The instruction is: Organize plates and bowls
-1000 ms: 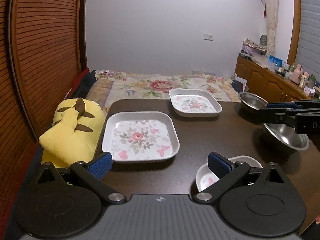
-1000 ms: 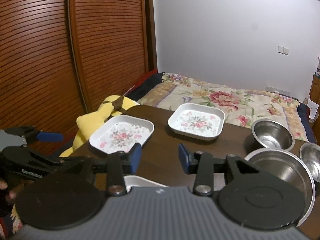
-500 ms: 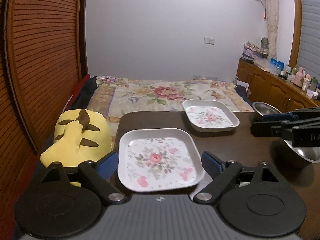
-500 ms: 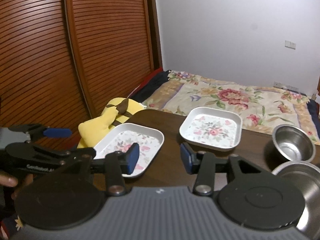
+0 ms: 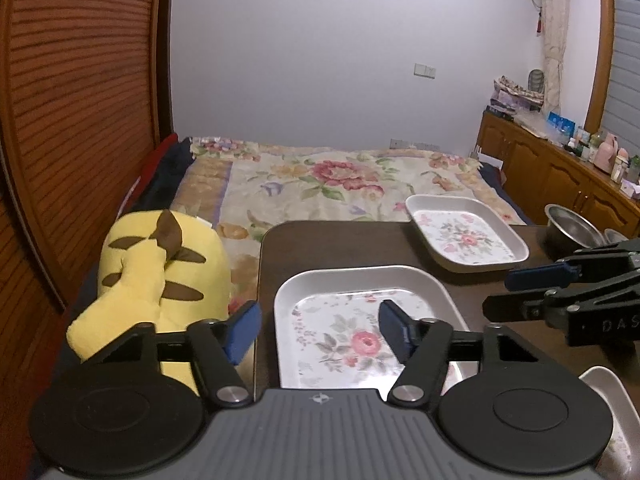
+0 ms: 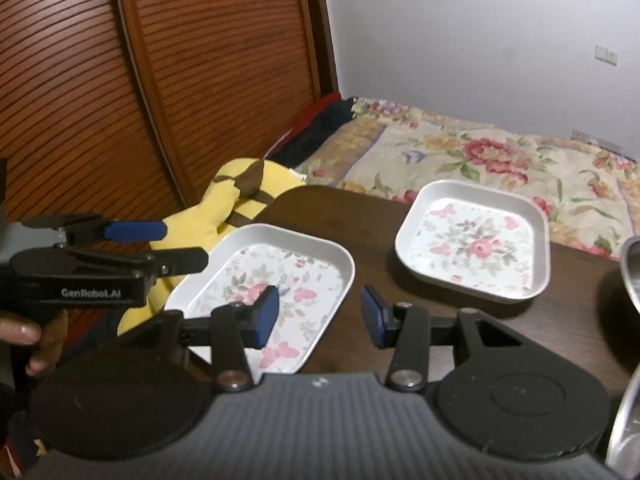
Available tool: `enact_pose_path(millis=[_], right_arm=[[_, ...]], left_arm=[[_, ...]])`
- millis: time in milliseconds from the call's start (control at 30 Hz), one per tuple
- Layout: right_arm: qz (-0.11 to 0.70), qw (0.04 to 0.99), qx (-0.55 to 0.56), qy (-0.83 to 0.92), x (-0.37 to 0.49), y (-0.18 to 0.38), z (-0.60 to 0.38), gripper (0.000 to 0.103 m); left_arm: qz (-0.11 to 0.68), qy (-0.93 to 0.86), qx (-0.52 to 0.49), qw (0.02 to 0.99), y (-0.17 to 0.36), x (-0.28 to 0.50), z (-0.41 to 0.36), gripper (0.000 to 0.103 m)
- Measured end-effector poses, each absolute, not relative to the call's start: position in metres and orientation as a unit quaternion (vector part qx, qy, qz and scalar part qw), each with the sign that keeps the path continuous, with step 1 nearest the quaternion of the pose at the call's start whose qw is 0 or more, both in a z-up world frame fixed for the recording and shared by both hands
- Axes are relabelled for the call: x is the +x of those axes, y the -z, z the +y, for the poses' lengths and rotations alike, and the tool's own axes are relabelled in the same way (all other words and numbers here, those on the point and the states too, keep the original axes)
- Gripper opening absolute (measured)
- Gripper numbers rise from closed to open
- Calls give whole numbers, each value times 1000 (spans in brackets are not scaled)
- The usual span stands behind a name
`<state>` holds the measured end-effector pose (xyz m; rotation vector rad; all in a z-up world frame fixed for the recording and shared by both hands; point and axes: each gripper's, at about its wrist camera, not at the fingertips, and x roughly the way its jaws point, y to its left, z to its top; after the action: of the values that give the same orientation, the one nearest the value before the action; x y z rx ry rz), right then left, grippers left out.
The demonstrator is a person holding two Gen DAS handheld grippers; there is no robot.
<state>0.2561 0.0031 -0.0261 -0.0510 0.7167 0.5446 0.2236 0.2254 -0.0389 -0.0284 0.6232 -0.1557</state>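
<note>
Brought forward since the earlier frame, the left gripper [image 5: 318, 330], jaws closing, straddles the near plate's [image 5: 352, 280] left rim at lower centre, unpinched; right gripper [image 6: 318, 316] half-spread, empty; pinching is needed next.

Steel bowl [image 6: 630, 272] and third plate [image 5: 612, 408] are cut off by frame edges.

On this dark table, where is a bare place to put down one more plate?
The bare table strip between the near floral plate and the far floral plate is free, as is the far corner beside the yellow plush. The right side with the steel bowl is crowded.
</note>
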Motion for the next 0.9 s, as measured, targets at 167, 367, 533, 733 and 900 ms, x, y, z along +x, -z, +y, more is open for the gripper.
enact_pose_path(millis=[167, 367, 533, 733, 900], right_arm=[[364, 893, -28, -263, 268, 40, 12, 42], [377, 888, -33, -262, 274, 51, 19, 41], [383, 885, -32, -262, 276, 56, 21, 38], [385, 884, -31, -263, 276, 59, 23, 37], [385, 884, -34, -261, 276, 61, 25, 35]], left_arm=[[319, 80, -17, 944, 49, 230, 233, 53], [324, 89, -26, 941, 57, 233, 239, 45], [328, 96, -30, 939, 60, 234, 240, 40], [329, 100, -32, 939, 63, 234, 241, 37], [329, 98, -33, 938, 66, 233, 242, 33]])
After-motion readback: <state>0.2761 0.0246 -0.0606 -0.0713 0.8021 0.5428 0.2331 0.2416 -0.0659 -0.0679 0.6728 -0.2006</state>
